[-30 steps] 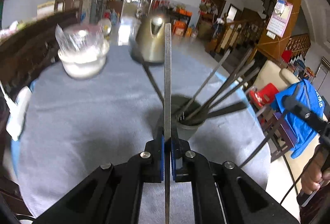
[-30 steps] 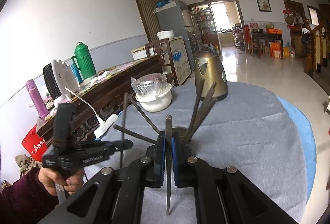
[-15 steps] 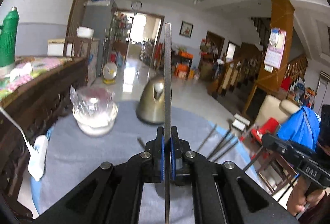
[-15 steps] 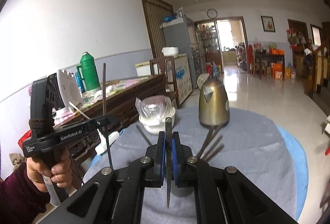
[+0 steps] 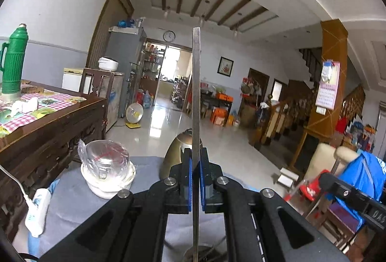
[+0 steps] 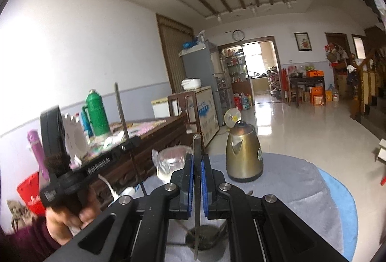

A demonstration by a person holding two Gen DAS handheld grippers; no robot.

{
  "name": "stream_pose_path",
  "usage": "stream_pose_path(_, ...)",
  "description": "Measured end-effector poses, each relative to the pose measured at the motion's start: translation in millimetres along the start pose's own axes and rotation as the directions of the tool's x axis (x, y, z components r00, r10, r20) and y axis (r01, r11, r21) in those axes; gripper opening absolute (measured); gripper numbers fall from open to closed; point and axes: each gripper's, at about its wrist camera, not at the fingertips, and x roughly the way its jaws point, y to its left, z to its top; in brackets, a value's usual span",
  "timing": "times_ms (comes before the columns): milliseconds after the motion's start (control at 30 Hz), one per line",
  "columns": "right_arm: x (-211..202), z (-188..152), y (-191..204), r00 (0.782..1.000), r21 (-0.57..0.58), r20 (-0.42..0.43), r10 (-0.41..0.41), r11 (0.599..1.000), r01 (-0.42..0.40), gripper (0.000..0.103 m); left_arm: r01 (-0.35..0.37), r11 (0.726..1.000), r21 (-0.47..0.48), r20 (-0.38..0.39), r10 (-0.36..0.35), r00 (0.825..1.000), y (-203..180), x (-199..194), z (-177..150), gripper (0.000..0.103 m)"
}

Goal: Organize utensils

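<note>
My left gripper [image 5: 195,180] is shut on a long flat metal utensil [image 5: 196,93] that stands upright through its blue pads. My right gripper [image 6: 197,182] is shut on a shorter metal utensil [image 6: 197,153], also upright. The utensil holder cup [image 6: 205,237] sits on the grey table cloth [image 6: 289,180] just below my right gripper, and its rim shows at the bottom of the left wrist view [image 5: 200,253]. The left gripper with its utensil also shows at the left of the right wrist view [image 6: 120,151]. Both grippers are raised above the cup.
A brass kettle [image 6: 243,153] stands at the table's far side. A white bowl under a clear plastic cover [image 5: 107,172] sits at the left. A white power strip [image 5: 37,211] lies at the table's left edge beside a dark wooden cabinet [image 5: 48,131].
Both grippers have lifted and tilted up, each with its utensil. The cup and the utensils in it have dropped to the bottom of both views.
</note>
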Motion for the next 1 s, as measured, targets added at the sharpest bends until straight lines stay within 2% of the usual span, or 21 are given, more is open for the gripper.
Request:
stream_pose_path(133,10,5,-7,0.999,0.044,0.03,-0.018,0.999,0.017,0.006,-0.011,1.0,-0.009,0.01,0.012,1.0,0,20,-12,0.005)
stream_pose_path(400,39,-14,-16,0.999,0.07,-0.015,-0.052,0.996,0.052,0.006,-0.02,1.0,-0.02,0.008,0.021,1.0,6,44,-44,0.005)
stream_pose_path(700,55,-40,-19,0.996,0.045,-0.069,-0.063,0.997,0.067,0.006,-0.036,0.998,0.059,0.022,0.035,0.999,-15,54,-69,0.005)
stream_pose_path(1000,49,-51,-27,0.993,0.046,-0.101,-0.06,0.997,0.065,0.006,0.011,0.998,0.054,-0.068,-0.008,0.998,-7,65,-93,0.005)
